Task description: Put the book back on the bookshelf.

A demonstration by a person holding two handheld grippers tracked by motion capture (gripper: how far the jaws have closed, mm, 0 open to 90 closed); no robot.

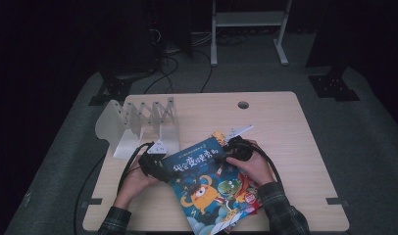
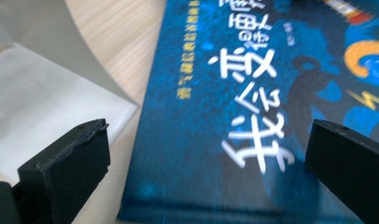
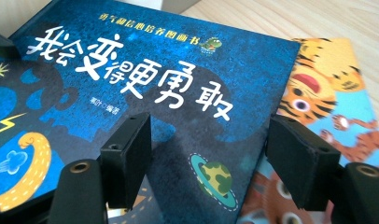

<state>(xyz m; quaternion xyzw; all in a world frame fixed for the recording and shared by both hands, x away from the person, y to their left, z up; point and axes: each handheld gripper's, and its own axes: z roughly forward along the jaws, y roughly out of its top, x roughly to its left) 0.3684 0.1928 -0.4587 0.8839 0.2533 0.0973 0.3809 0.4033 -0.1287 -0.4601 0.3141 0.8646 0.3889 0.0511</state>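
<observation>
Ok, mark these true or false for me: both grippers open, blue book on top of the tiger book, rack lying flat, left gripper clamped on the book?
1. Both grippers are open. True: the left gripper and right gripper each have jaws spread apart.
2. The blue picture book lies on top of the tiger book. True.
3. The white expanding book rack lies flat. False: it stands upright on the wooden table.
4. The left gripper is clamped on the blue picture book. False: its jaws straddle the book's corner, unclosed.
</observation>
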